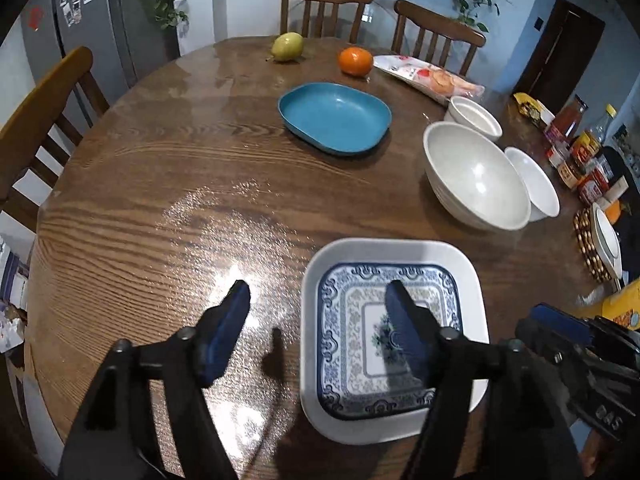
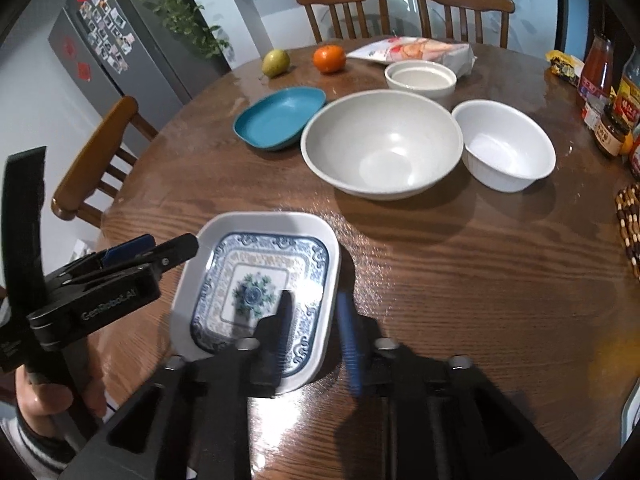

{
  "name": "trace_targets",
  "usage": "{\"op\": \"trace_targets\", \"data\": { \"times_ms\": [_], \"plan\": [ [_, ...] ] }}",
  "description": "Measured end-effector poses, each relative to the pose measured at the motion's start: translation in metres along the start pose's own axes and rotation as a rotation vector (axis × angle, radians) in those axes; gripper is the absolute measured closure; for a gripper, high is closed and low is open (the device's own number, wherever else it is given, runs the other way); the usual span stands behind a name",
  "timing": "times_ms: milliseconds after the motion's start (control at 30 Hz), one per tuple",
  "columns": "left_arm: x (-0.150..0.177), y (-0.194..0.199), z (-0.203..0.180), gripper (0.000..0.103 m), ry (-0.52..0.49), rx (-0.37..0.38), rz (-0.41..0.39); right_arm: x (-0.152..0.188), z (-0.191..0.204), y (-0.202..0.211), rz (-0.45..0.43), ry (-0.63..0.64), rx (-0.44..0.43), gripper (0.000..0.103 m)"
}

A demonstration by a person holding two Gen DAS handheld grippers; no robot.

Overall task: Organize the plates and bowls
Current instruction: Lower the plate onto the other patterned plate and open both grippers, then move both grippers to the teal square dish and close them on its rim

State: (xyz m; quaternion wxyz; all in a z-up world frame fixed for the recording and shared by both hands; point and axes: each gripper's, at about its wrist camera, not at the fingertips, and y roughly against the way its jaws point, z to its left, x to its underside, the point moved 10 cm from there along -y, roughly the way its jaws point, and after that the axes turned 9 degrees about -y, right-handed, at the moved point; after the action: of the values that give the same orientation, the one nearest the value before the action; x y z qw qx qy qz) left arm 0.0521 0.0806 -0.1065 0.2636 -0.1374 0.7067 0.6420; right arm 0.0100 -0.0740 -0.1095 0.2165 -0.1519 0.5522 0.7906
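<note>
A blue-and-white patterned square plate (image 1: 352,320) (image 2: 248,276) lies nested in a white square plate (image 1: 392,248) (image 2: 260,220) near the table's front. My left gripper (image 1: 317,288) (image 2: 168,246) is open astride the stack's left rim, one finger over wood and one over the pattern. My right gripper (image 2: 314,297) (image 1: 560,320) is open astride the right rim without pressing it. Farther back sit a blue oval dish (image 1: 336,116) (image 2: 280,118), a large white bowl (image 1: 476,176) (image 2: 380,148), a smaller white bowl (image 1: 536,184) (image 2: 504,144) and a low white bowl (image 1: 474,114) (image 2: 420,76).
A pear (image 1: 286,46), an orange (image 1: 355,61) and a food packet (image 1: 428,76) lie at the far side of the round wooden table (image 1: 180,200). Jars and bottles (image 2: 612,112) and a beaded trivet (image 2: 630,228) crowd the right edge. Wooden chairs (image 1: 324,4) ring the table.
</note>
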Motion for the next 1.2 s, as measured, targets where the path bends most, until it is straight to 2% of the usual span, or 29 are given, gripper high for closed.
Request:
{"op": "trace_targets", "data": {
  "times_ms": [67, 100, 200, 300, 500, 567, 633, 933, 1200],
  "plan": [
    [-0.001, -0.001, 0.002, 0.032, 0.007, -0.001, 0.003, -0.001, 0.002, 0.003, -0.007, -0.015, -0.020, 0.048],
    [-0.002, -0.002, 0.002, 0.031, 0.011, -0.002, 0.006, -0.002, 0.002, 0.003, -0.008, -0.020, -0.026, 0.047],
    [-0.002, -0.005, 0.005, 0.028, 0.026, -0.004, 0.015, -0.004, 0.004, 0.004, -0.002, -0.022, -0.041, 0.047],
    [-0.004, -0.009, 0.010, 0.018, 0.049, -0.016, 0.034, -0.012, 0.005, 0.010, -0.017, -0.009, -0.045, 0.047],
    [-0.018, -0.007, 0.018, 0.015, 0.048, -0.046, 0.006, -0.042, 0.014, 0.023, -0.075, 0.027, -0.036, 0.045],
    [-0.025, -0.006, 0.020, 0.010, 0.049, -0.049, -0.005, -0.052, 0.017, 0.023, -0.087, 0.044, -0.026, 0.045],
    [-0.035, -0.004, 0.023, 0.002, 0.046, -0.058, -0.020, -0.063, 0.019, 0.021, -0.092, 0.059, -0.019, 0.045],
    [-0.078, -0.008, 0.030, 0.001, 0.039, -0.080, -0.058, -0.114, 0.031, 0.009, -0.099, 0.104, -0.005, 0.045],
    [-0.110, -0.038, 0.043, 0.001, 0.055, -0.097, -0.019, -0.152, 0.029, -0.016, -0.073, 0.081, 0.004, 0.044]
  ]
}}
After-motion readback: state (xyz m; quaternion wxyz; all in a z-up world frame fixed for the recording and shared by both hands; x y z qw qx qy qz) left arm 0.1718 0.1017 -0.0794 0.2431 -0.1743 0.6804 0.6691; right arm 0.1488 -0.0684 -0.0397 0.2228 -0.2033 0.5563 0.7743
